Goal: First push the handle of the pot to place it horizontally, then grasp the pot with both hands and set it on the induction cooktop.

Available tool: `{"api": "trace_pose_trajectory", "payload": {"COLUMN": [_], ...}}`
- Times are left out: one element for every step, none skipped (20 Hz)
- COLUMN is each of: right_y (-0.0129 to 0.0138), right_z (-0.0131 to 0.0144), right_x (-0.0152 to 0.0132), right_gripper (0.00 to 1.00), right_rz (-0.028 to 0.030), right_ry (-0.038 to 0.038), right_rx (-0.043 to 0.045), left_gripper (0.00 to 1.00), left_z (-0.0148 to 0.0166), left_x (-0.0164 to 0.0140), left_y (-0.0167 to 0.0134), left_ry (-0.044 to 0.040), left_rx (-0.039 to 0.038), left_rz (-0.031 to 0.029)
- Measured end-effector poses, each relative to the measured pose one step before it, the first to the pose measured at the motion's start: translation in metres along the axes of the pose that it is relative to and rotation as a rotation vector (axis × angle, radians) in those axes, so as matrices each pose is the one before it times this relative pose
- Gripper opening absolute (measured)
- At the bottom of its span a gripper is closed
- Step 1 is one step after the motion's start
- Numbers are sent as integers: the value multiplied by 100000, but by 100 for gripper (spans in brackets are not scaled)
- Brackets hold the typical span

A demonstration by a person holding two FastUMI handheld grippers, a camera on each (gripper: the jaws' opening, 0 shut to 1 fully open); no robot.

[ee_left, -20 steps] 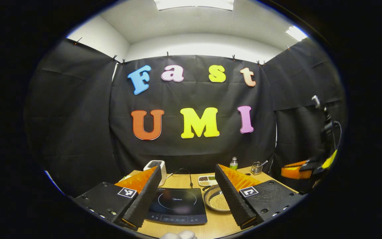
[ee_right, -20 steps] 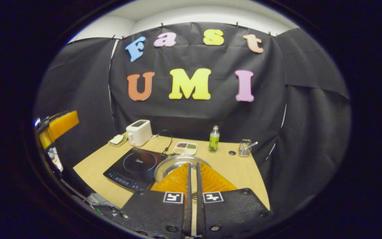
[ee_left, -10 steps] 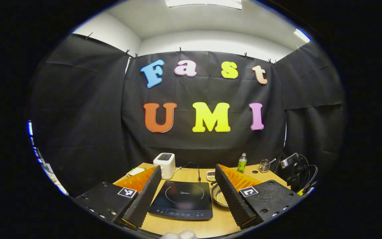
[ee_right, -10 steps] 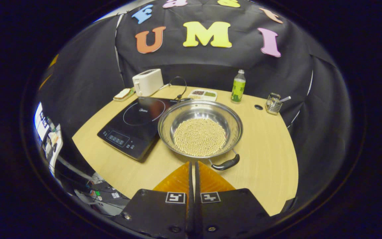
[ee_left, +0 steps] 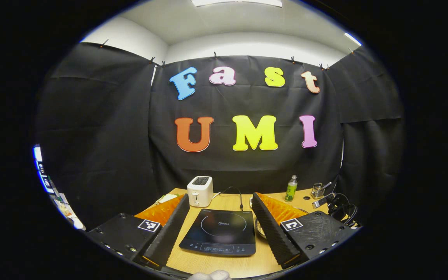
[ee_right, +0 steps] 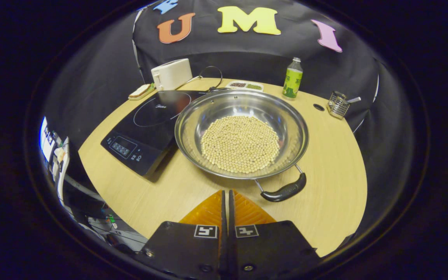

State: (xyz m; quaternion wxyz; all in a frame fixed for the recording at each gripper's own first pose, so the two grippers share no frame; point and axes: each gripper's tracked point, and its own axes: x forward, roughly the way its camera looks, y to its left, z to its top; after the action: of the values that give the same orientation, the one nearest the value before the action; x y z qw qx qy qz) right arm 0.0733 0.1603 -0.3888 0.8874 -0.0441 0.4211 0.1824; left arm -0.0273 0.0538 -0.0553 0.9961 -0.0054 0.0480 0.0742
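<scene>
Pot (ee_right: 241, 132), a wide steel one with pale beans inside, sat on the wooden table (ee_right: 329, 186) just beside the induction cooktop (ee_right: 146, 124), and its black handle (ee_right: 284, 191) pointed toward the near right edge. The right gripper (ee_right: 226, 194) hovered in front of it with fingers pressed together, near the handle but apparently not touching. The left gripper (ee_left: 220, 212) was spread wide above the cooktop, holding nothing.

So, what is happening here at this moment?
A person holds a gripper in each hand over a wooden table. The right gripper, shut, points at the pot of beans, near its black handle. The pot sits beside the induction cooktop. The left gripper is open above the cooktop.
</scene>
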Motion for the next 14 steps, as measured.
{"api": "trace_pose_trajectory", "payload": {"right_y": [-277, -338, -198, -324, -203, -552, -482, -51, -91, -249, -262, -275, -207, -234], "right_z": [-78, 61, -1, -34, -97, -125, -365, -80, -71, -48, -62, 11, -52, 29], "right_x": [452, 230, 148, 128, 203, 143, 211, 18, -135, 7, -126, -121, 79, 20], "right_gripper": [4, 4, 4, 4, 4, 1, 0, 0, 1, 4, 4, 4, 4, 0], "right_rz": [-15, 61, 546, 94, 369, -852, -115, 1684, 607, -158, -379, -130, 226, 342], "right_ry": [592, 608, 350, 222, 440, 1179, 631, 6, 251, 152, -71, 235, 88, 252], "right_rx": [155, 252, 293, 85, -181, 462, 1187, 1957, 1220, -41, -363, -215, 410, 785], "left_gripper": [96, 96, 96, 96, 96, 96, 96, 96, 96, 96, 96, 96, 96, 96], "left_z": [-20, 200, 193, 112, 118, 86, -28, -68, 86, 76, -1, -2, -148, -94], "left_x": [309, 192, 286, 259, 372, 309, 343, 279, 206, 385, 236, 233, 357, 170], "left_y": [-155, -198, -248, -217, -284, -425, -396, -301, -264, -213, -317, -275, -238, -162], "left_ry": [364, -73, -231, -324, -355, -29, 48, 259, -166, -73, -114, 177, 240, 223], "left_rx": [318, 181, 113, 116, 28, -60, -194, -106, -65, -188, -262, -304, -215, -6], "left_rz": [119, 23, -109, -280, -341, -500, -747, -493, -94, -501, -386, -573, -300, -29]}}
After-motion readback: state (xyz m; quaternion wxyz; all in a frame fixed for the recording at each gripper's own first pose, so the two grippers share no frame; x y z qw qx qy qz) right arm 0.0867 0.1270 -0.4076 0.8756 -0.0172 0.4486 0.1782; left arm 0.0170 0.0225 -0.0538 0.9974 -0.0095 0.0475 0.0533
